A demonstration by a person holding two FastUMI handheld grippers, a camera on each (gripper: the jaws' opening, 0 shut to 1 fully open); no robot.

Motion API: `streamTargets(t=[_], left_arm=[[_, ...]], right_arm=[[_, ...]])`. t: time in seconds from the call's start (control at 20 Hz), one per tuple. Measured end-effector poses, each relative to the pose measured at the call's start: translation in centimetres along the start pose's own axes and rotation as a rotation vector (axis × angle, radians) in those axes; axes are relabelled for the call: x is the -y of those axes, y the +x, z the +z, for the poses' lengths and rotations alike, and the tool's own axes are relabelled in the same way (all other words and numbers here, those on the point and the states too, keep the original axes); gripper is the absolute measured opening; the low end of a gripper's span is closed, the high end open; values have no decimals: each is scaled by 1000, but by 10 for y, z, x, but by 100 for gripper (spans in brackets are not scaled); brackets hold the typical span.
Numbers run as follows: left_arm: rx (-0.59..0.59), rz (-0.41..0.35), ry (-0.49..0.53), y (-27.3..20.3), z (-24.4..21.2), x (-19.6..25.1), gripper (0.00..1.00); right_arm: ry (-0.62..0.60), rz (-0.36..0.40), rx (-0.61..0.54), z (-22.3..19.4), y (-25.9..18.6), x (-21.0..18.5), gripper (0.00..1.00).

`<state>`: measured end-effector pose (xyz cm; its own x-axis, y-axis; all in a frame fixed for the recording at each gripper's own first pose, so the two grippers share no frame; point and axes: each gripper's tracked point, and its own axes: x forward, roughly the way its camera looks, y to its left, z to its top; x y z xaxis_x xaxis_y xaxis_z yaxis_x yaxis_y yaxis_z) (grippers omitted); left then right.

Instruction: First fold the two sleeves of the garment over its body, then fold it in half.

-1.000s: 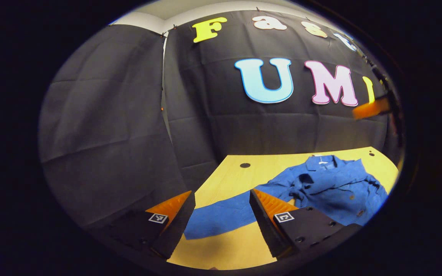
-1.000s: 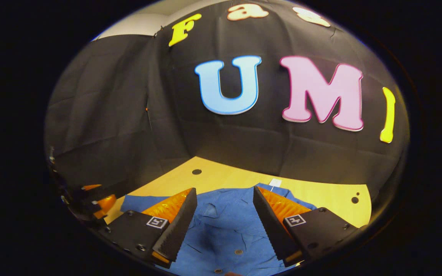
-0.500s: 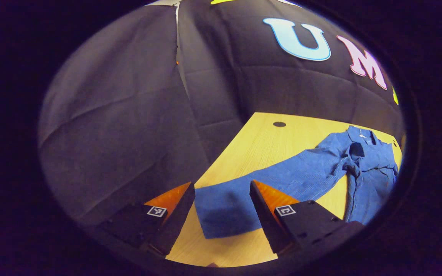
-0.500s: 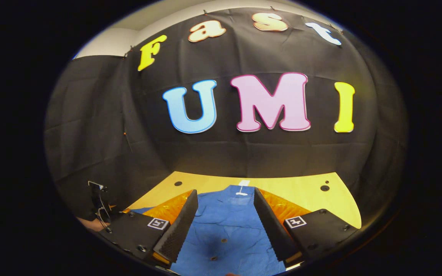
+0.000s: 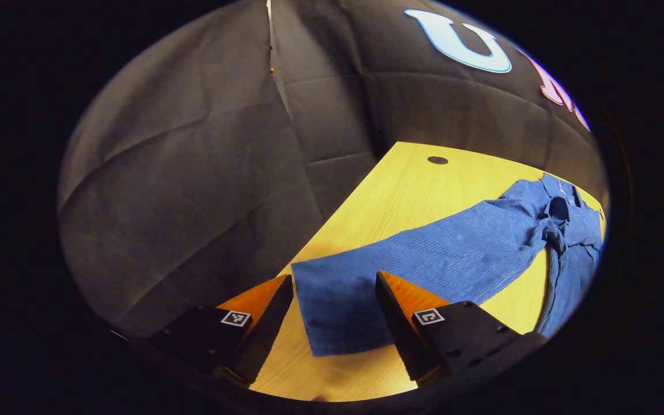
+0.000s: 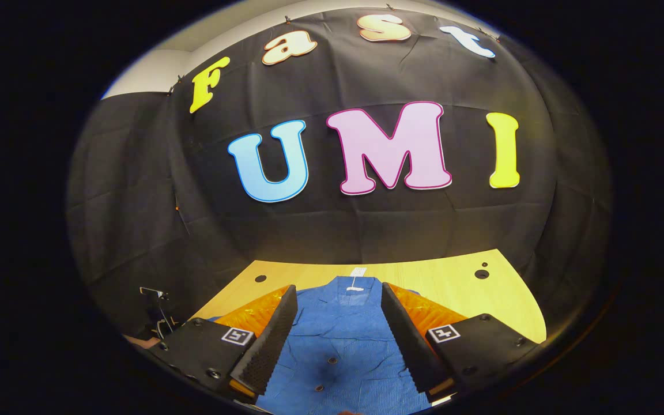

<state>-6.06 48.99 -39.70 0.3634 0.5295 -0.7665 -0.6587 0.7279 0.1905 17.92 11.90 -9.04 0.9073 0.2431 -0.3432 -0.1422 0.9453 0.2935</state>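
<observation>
In the left gripper view, the left gripper has its two fingers spread wide apart, holding nothing. Between them lies the cuff end of a blue sleeve, flat on the yellow wooden table. From that cuff the sleeve runs away ahead and to the gripper's right, up to the body of the blue garment, which lies bunched at the far right, well ahead of the fingers. A dark round hole sits in the tabletop far ahead of the gripper.

In the right gripper view, the right gripper also has its fingers set wide apart and grips nothing. The garment's buttoned front lies directly between and below them, with the collar straight ahead and a small white tag just beyond it. Whether the fingers touch the cloth cannot be told.
</observation>
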Motion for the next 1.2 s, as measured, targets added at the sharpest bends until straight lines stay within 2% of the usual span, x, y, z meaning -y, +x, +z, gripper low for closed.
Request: streamTargets(t=[0.05, 0.15, 0.3, 0.5, 0.65, 0.7, 0.75, 0.8, 0.85, 0.9, 0.95, 1.05, 1.1, 1.2], left_arm=[[-32, -15, -17, 7, -5, 0, 85], [-27, -34, -58, 11, 1, -9, 84], [-27, -51, -116, 11, -16, -12, 85], [-14, -53, -83, 11, -14, -7, 85], [-2, -76, -80, 8, -9, -8, 80], [-1, -77, -73, 7, -8, -6, 72], [2, -89, -73, 9, -10, -5, 64], [10, -108, -87, 9, -10, -2, 64], [5, -118, -109, 9, -9, 0, 51], [-8, -128, -126, 9, -7, 2, 39], [-30, -132, -144, 9, -7, 2, 27], [-89, -127, -127, 8, -8, -4, 27], [-102, -113, -101, 11, -3, -7, 27], [-119, -94, -66, 14, 2, -3, 1]], right_arm=[[2, 2, -1, -1, 2, 0, 94], [12, 4, -11, -4, 5, 0, 94], [44, 13, -34, -10, 7, -3, 94], [58, 23, -54, -15, 11, -5, 94], [71, 23, -58, -14, 11, -5, 94], [74, 21, -58, -14, 10, -5, 84], [75, 17, -58, -14, 9, -2, 84], [77, 14, -58, -14, 9, -1, 84], [79, 10, -60, -16, 9, 1, 94], [82, 8, -64, -18, 7, 2, 94], [84, 6, -65, -18, 4, 3, 84], [86, 0, -69, -21, 2, 5, 84], [90, -2, -71, -22, 1, 6, 94], [95, -5, -72, -23, 0, 7, 94]])
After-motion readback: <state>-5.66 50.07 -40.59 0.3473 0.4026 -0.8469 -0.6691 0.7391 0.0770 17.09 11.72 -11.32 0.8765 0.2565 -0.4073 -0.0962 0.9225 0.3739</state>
